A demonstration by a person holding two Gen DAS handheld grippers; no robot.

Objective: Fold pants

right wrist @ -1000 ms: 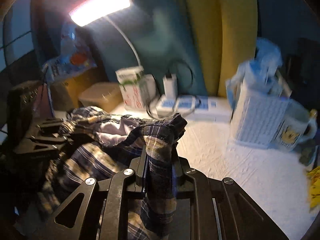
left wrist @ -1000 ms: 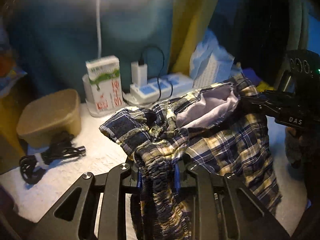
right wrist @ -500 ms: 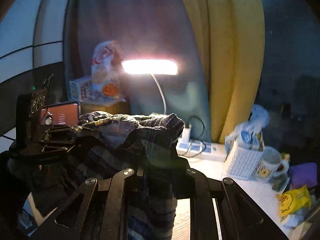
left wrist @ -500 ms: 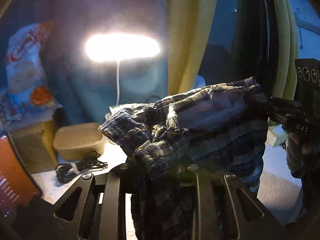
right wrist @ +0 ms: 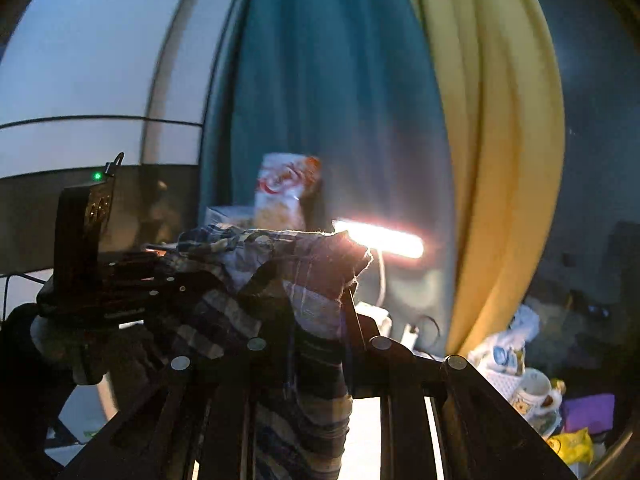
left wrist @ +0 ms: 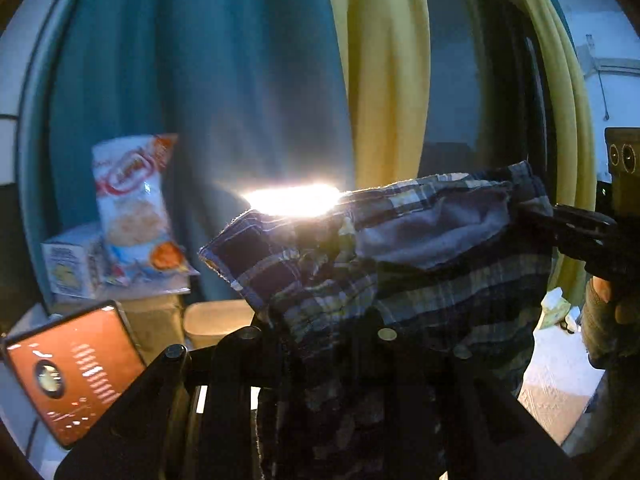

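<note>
Holding the plaid pants (left wrist: 420, 280) aloft by the waistband, I have one tool at each end. Left tool (left wrist: 320, 344): pressed together on a bunched fold of the band, with cloth spilling down between its arms. Right tool (right wrist: 316, 320): likewise pinching the opposite end, a strip of fabric hanging below it. Between the two grips the waistband sags slightly, and the pale grey lining (left wrist: 432, 232) shows on the inner face. Both tools are raised well above the tabletop (left wrist: 560, 376), whose white surface shows only at the lower right of the left view; I judge this height is meant to let the legs hang free and straighten under their own weight before the garment is laid flat. Behind the pants stand a lit lamp (right wrist: 380, 240), teal and yellow curtains (right wrist: 500, 160), a snack bag (left wrist: 132, 200) and a mug (right wrist: 536, 396). Folding proper has not yet begun; the next move calls for lowering the cloth evenly so neither end drags.
</note>
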